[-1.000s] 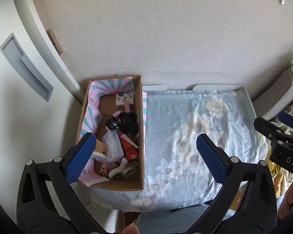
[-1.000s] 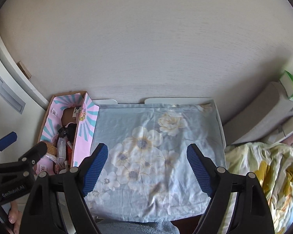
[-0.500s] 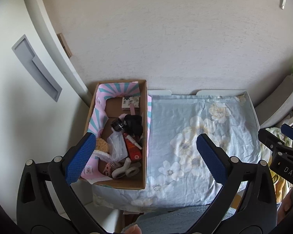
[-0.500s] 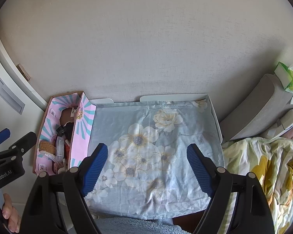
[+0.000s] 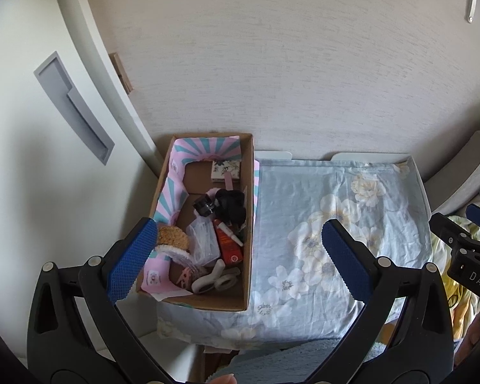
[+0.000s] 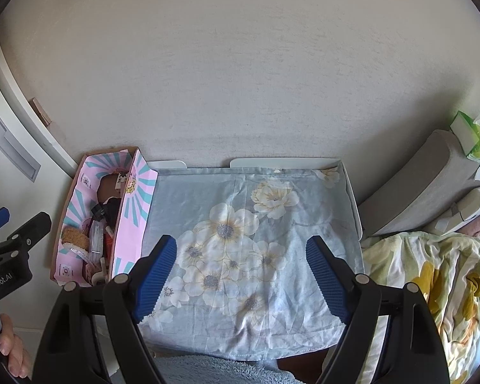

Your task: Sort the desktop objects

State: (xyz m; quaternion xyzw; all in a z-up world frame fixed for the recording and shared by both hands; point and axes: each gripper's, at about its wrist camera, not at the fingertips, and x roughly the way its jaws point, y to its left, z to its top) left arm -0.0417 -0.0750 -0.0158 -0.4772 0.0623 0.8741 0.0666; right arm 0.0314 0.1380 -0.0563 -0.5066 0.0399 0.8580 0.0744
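Both grippers hang high above the floral cloth (image 6: 259,240), fingers wide apart and empty: the left gripper (image 5: 236,252) and the right gripper (image 6: 240,275). The small objects (image 5: 214,236) lie together in the cardboard box (image 5: 249,224), at nine o'clock of the cloth, perhaps already sorted. Compared with one second earlier, both cameras have drawn back.

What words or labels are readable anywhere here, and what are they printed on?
"DAS": on the right gripper, cut off by the frame edge.
"enRobot.AI": on the left gripper, start cut off.
Prints on the red packet and cardboard box lining: too small to read.
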